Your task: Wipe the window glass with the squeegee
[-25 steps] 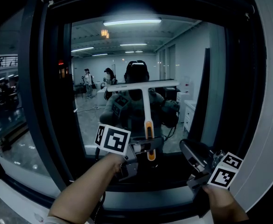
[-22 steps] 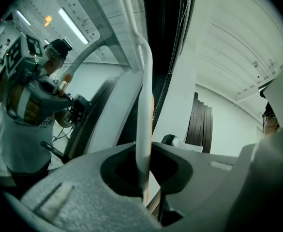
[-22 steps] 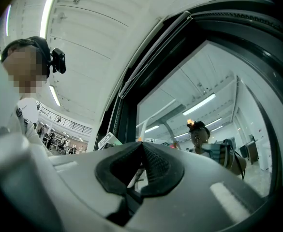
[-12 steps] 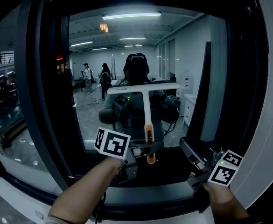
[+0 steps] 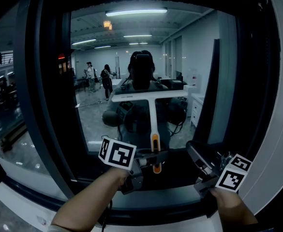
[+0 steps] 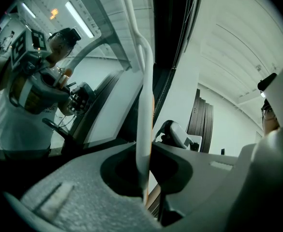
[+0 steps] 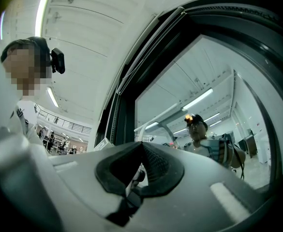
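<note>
A white T-shaped squeegee (image 5: pixel 152 111) with an orange-marked handle stands upright, its blade (image 5: pixel 148 95) lying across the window glass (image 5: pixel 97 81). My left gripper (image 5: pixel 148 158) is shut on the handle's lower end. In the left gripper view the white shaft (image 6: pixel 143 105) rises from between the jaws of my left gripper (image 6: pixel 148 178). My right gripper (image 5: pixel 199 158) hangs at the lower right, apart from the squeegee. Seen in its own view, my right gripper (image 7: pixel 141 151) is shut with nothing in it. The glass mirrors a person and a lit room.
A thick dark window frame (image 5: pixel 44 105) surrounds the pane, with a dark sill (image 5: pixel 160 197) below both grippers. A white wall (image 5: pixel 281 129) borders the frame on the right. A second pane (image 5: pixel 6 129) sits to the left of the frame post.
The squeegee and my left gripper have come down the glass a little. My right gripper has stayed about where it was.
</note>
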Motion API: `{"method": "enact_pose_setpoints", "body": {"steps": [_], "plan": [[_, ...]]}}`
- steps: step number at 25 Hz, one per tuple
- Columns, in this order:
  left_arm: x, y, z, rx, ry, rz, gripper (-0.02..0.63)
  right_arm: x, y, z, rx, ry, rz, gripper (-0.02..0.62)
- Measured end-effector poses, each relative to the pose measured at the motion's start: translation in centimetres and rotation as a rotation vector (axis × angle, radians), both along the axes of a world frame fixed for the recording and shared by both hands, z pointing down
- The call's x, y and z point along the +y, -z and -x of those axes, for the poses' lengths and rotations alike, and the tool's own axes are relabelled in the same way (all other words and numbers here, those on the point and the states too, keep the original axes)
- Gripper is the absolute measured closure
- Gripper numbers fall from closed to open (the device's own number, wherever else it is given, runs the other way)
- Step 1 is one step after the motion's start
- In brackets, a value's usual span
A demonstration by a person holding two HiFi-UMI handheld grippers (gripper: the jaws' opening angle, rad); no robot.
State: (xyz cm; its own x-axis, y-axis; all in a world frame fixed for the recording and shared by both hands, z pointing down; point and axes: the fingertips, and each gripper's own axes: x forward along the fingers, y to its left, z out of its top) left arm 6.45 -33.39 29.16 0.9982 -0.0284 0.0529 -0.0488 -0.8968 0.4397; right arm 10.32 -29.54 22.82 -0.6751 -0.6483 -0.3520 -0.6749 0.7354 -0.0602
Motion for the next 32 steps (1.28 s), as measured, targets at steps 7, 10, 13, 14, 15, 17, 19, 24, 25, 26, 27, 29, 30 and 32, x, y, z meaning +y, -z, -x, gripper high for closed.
{"method": "enact_pose_setpoints", "body": {"steps": [7,10,13,14,15,17,19,24,25,26,27,29,30,32], "plan": [[0.6,-2.4,0.2,0.002,-0.009,0.037,0.581,-0.3,-1.4,0.3,-0.009,0.002,0.023,0.589],[1.0,-3.2,0.2,0.006,-0.014,0.054,0.581,-0.4,-1.9,0.3,-0.007,0.001,0.031,0.589],[1.1,-4.1,0.1,0.006,-0.016,0.071,0.581,-0.5,-2.1,0.3,-0.007,0.002,0.036,0.589],[1.1,-4.3,0.1,0.006,-0.016,0.076,0.581,-0.6,-2.2,0.2,-0.008,0.002,0.038,0.589],[1.2,-4.5,0.1,0.006,-0.017,0.081,0.581,-0.6,-2.2,0.2,-0.008,0.002,0.039,0.589],[1.4,-4.9,0.0,0.007,-0.018,0.091,0.581,-0.6,-2.3,0.1,-0.010,0.002,0.042,0.589],[1.6,-5.4,0.1,0.007,-0.016,0.097,0.581,-0.6,-2.4,0.0,-0.013,0.001,0.043,0.589],[2.1,-6.5,0.6,0.014,-0.019,0.127,0.581,-0.6,-2.9,0.1,-0.018,0.001,0.052,0.589],[2.2,-6.6,0.6,0.018,-0.019,0.132,0.581,-0.6,-2.9,0.0,-0.019,0.002,0.053,0.589],[2.2,-6.6,0.6,0.021,-0.020,0.134,0.581,-0.6,-2.9,0.1,-0.019,0.002,0.053,0.589],[2.2,-6.6,0.7,0.022,-0.021,0.136,0.581,-0.6,-2.9,0.1,-0.018,0.003,0.052,0.589],[2.3,-6.6,0.7,0.021,-0.026,0.141,0.581,-0.6,-2.9,0.1,-0.017,0.002,0.051,0.589],[2.4,-6.6,0.8,0.021,-0.029,0.145,0.581,-0.6,-2.8,0.1,-0.018,0.002,0.050,0.589],[2.6,-6.5,1.0,0.023,-0.034,0.156,0.583,-0.6,-2.7,0.1,-0.020,0.002,0.049,0.589]]}}
